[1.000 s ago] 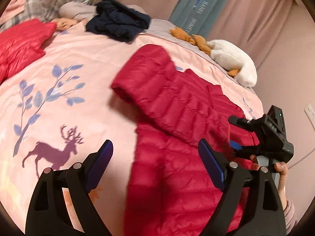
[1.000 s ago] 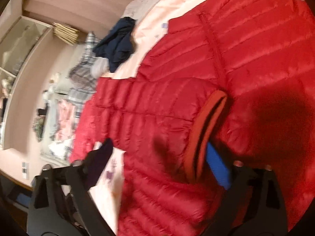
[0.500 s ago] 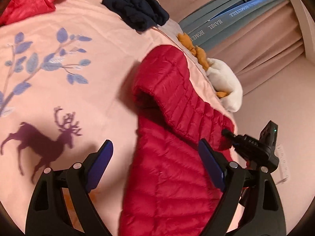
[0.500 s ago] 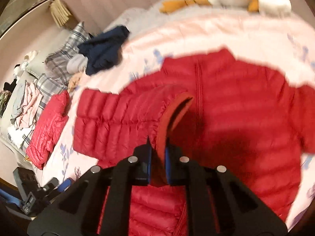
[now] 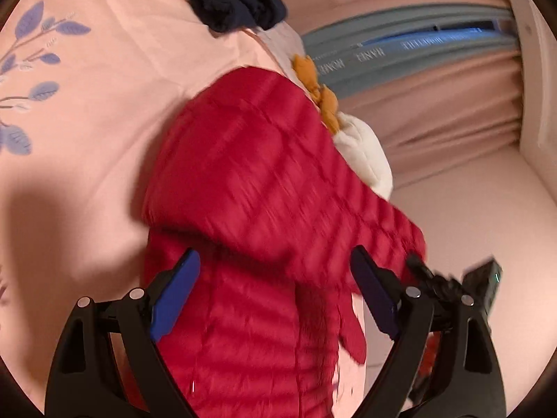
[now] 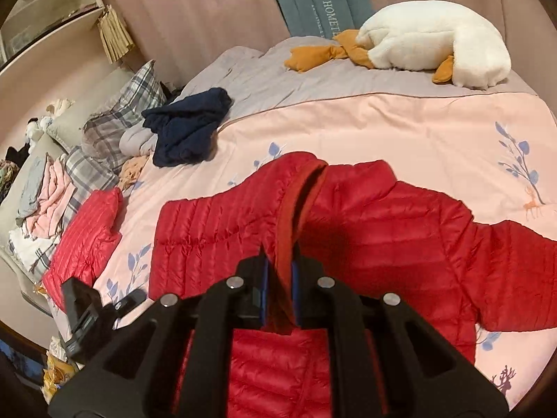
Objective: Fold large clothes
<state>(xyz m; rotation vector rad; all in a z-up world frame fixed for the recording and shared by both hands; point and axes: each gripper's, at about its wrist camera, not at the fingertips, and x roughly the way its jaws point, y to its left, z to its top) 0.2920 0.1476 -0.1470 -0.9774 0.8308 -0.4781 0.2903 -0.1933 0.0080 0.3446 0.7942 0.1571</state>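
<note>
A red quilted down jacket lies on the pink bedspread, front up, one sleeve stretched to the right. My right gripper is shut on the cuff of the left sleeve, which is lifted and folded over the jacket's chest. In the left wrist view the jacket fills the middle. My left gripper is open and empty, its blue pads either side of the jacket's lower body. The right gripper shows at the right edge there.
A navy garment lies crumpled at the bed's far left. A white and orange plush goose lies by the curtain. A second red jacket, plaid pillows and a clothes pile are at the left.
My right gripper closed on the sleeve cuff and lifted it across the jacket's chest. My left gripper stayed open and moved closer over the jacket's lower body.
</note>
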